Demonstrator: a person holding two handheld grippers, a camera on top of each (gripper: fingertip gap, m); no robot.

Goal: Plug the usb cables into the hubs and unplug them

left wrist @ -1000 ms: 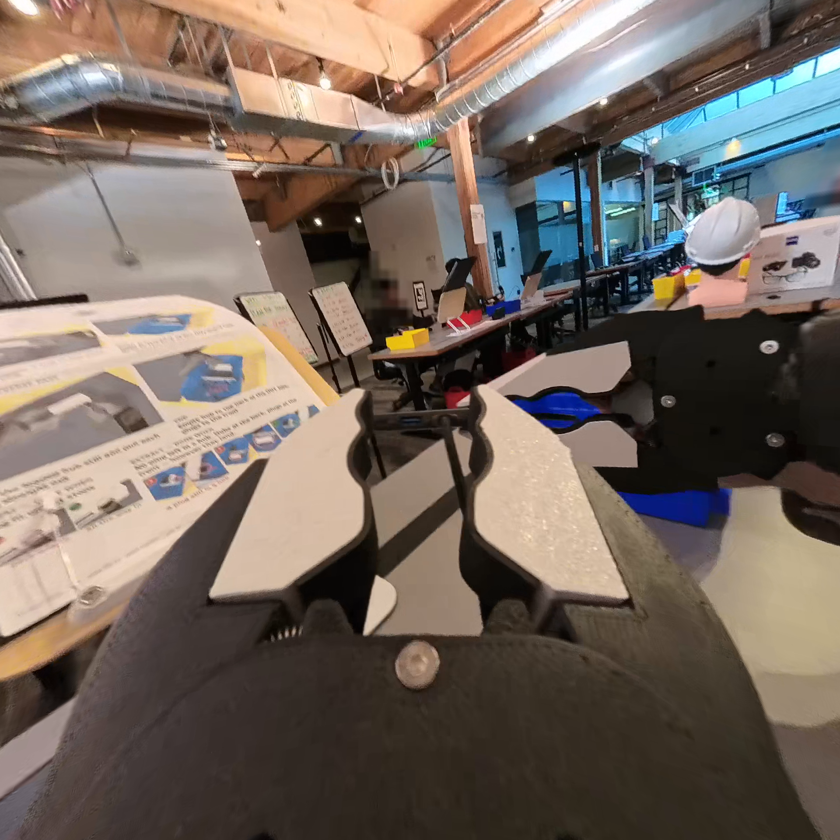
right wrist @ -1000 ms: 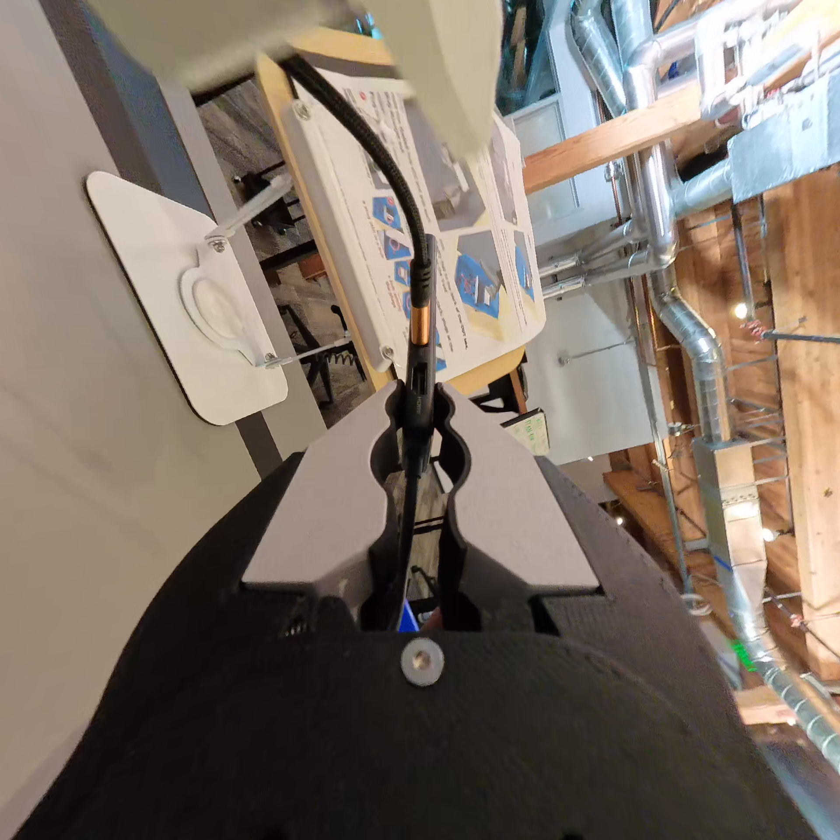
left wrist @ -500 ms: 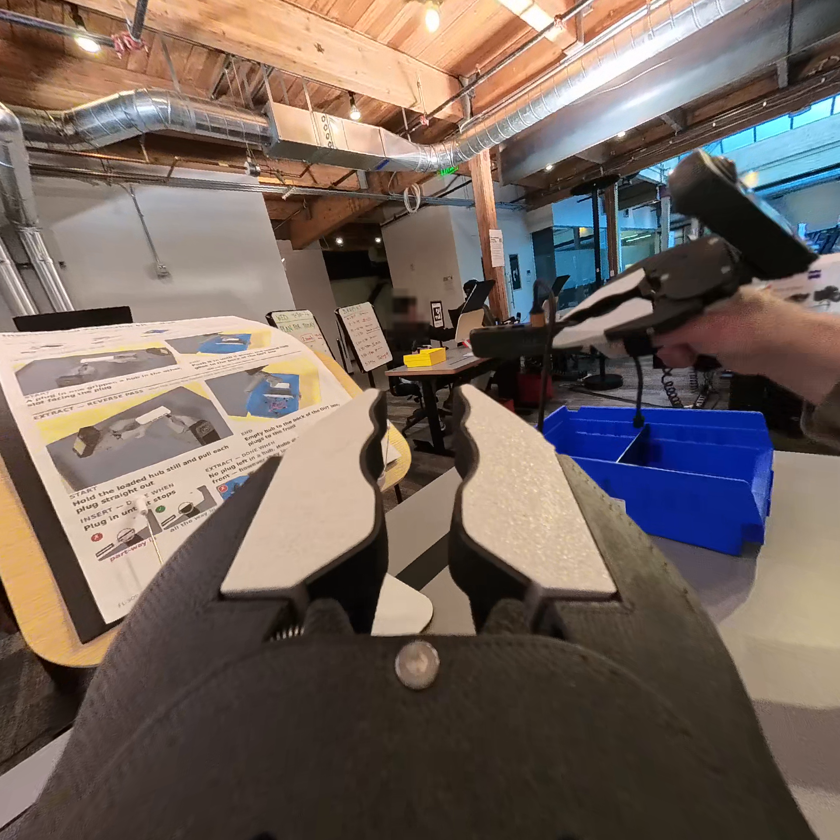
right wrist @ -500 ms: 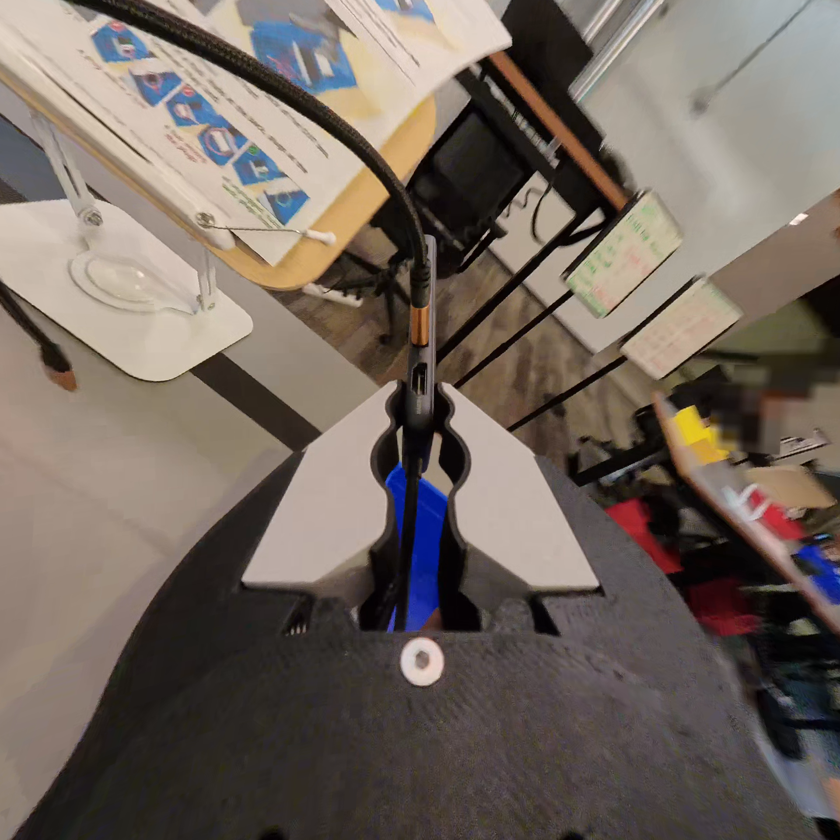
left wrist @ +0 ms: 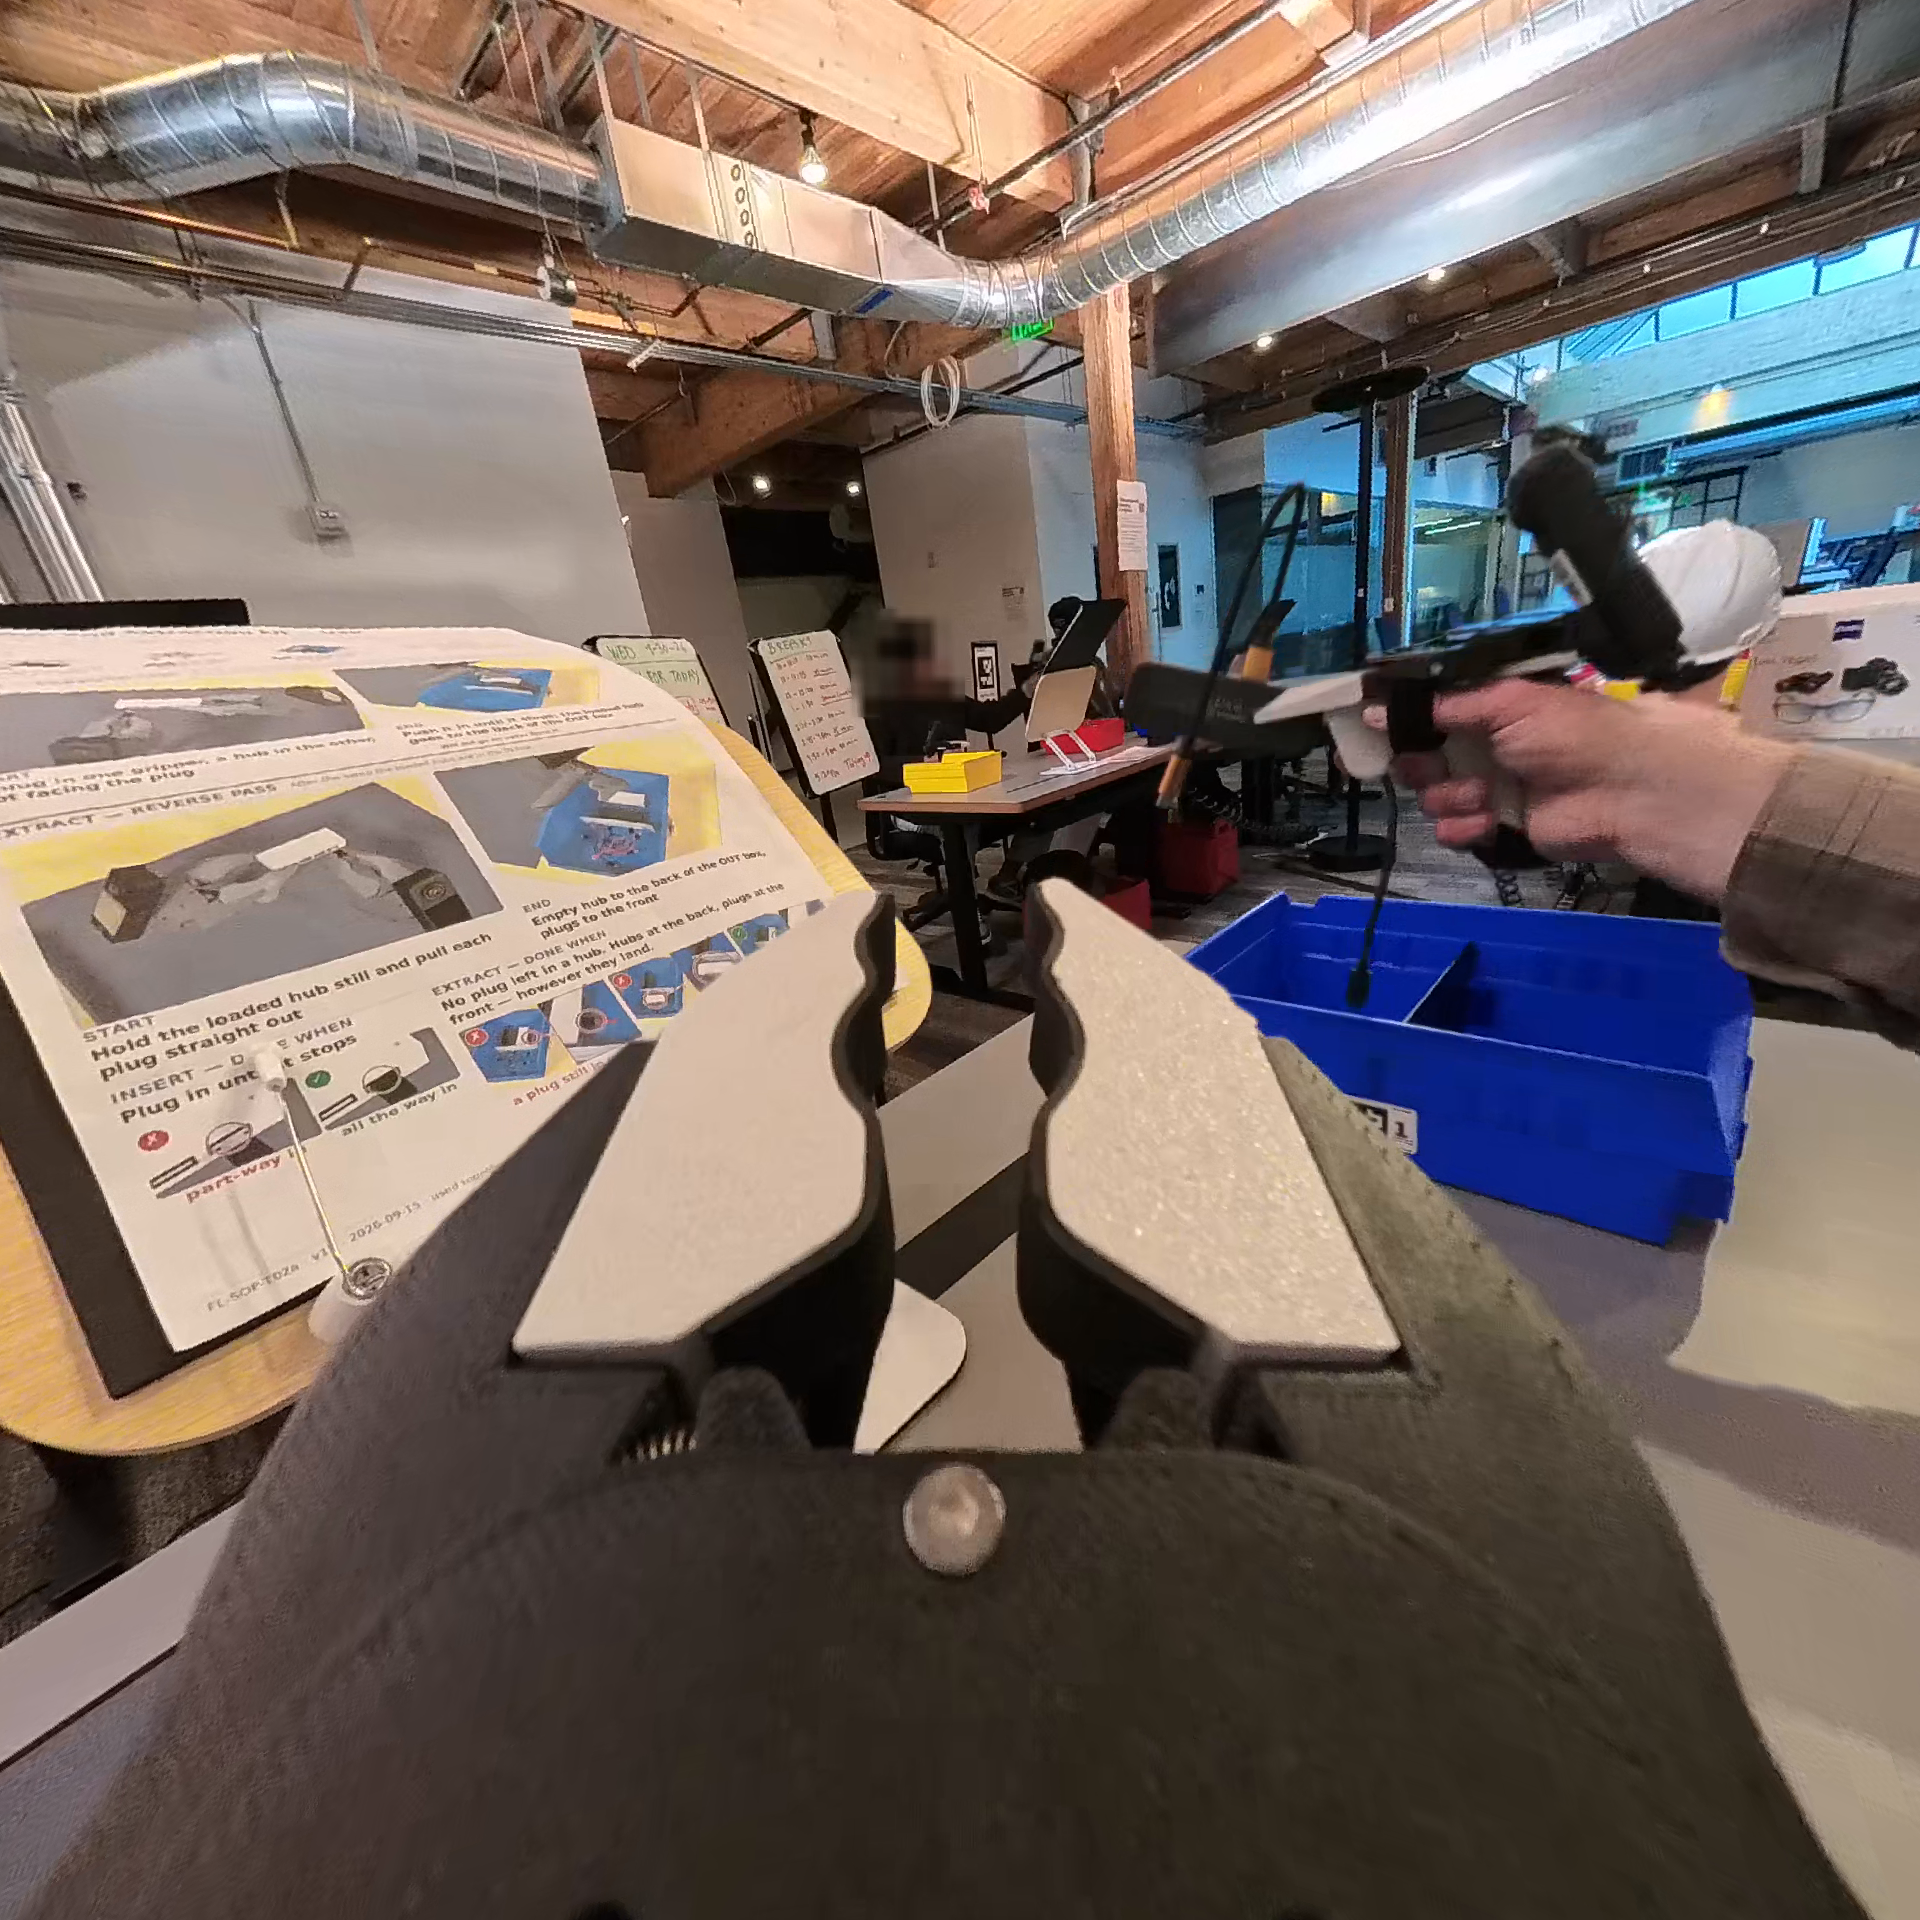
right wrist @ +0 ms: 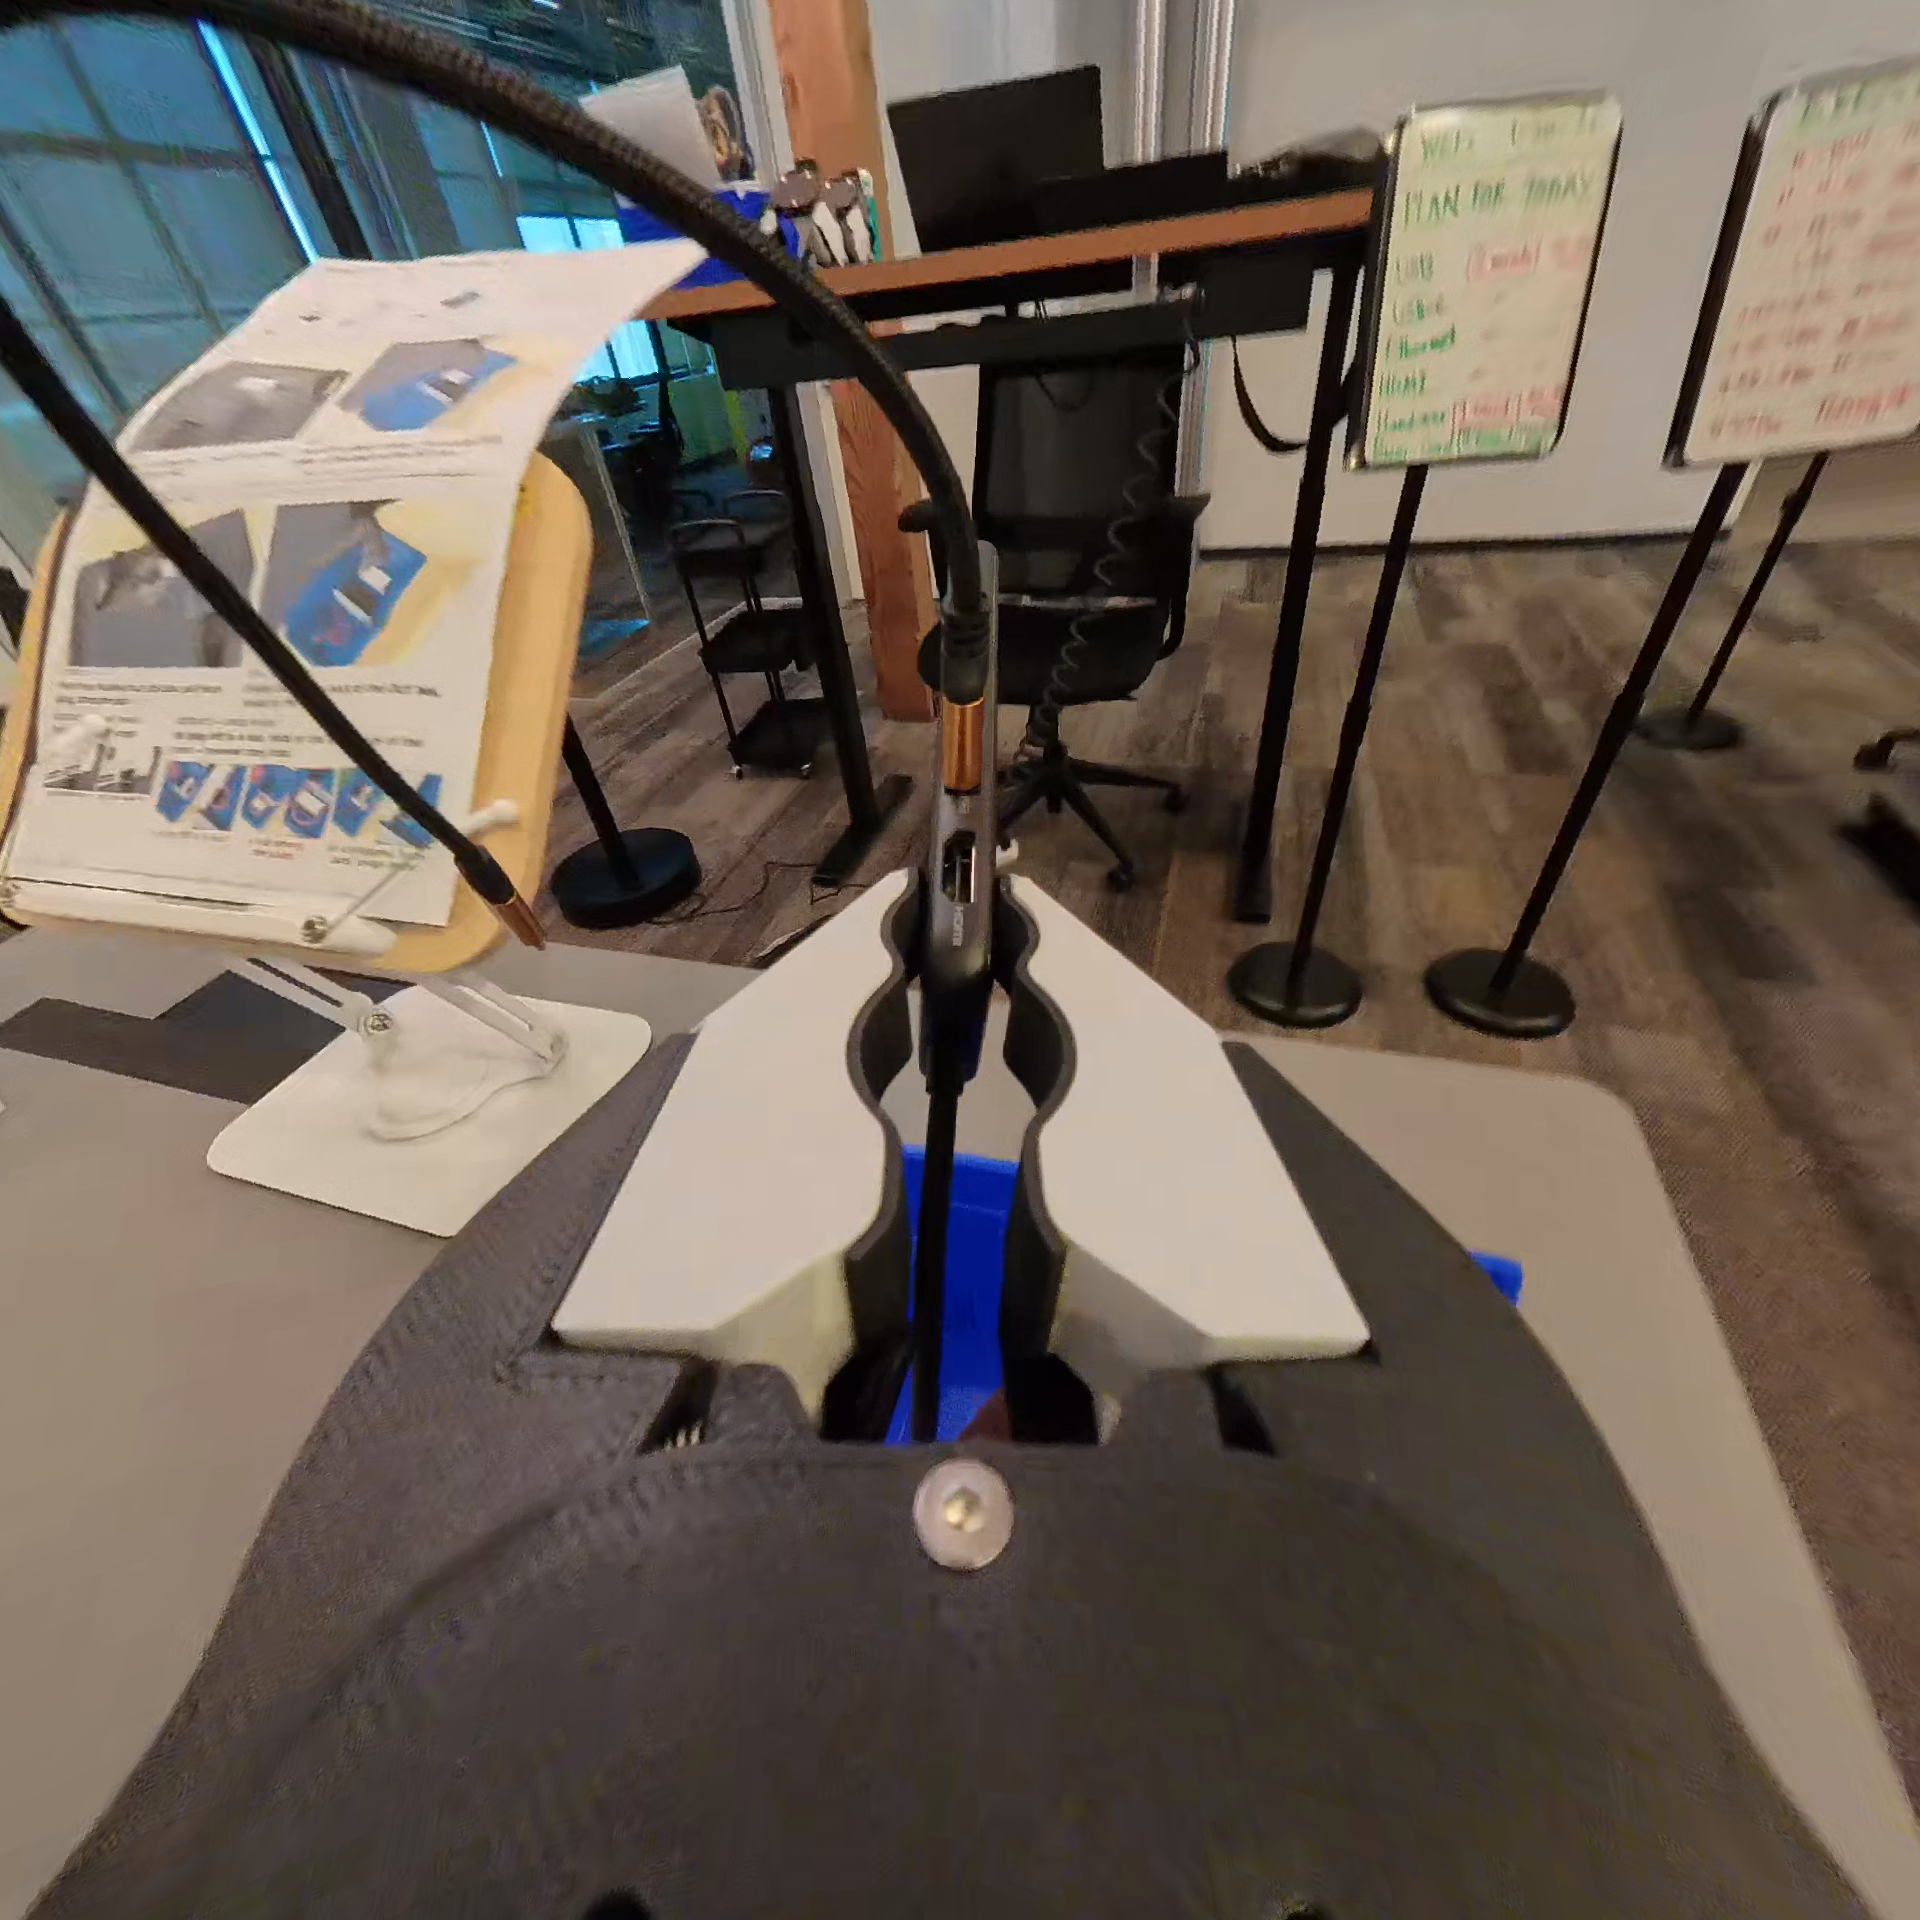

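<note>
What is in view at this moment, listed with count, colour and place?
USB hub: one, dark grey, clamped edge-on in the right gripper.
Braided cable: one, black with copper-coloured plugs, one end in the hub, arcing up and left, loose plug hanging free.
Bin: one, blue, divided, on the grey table.
Instruction sheet: one, white and yellow, on a wooden stand with a white base.
Whiteboards: two, on black floor stands, behind the table.
Left gripper: open, empty.
Right gripper: shut on the hub.
Hand: one, holding the right gripper.
</note>
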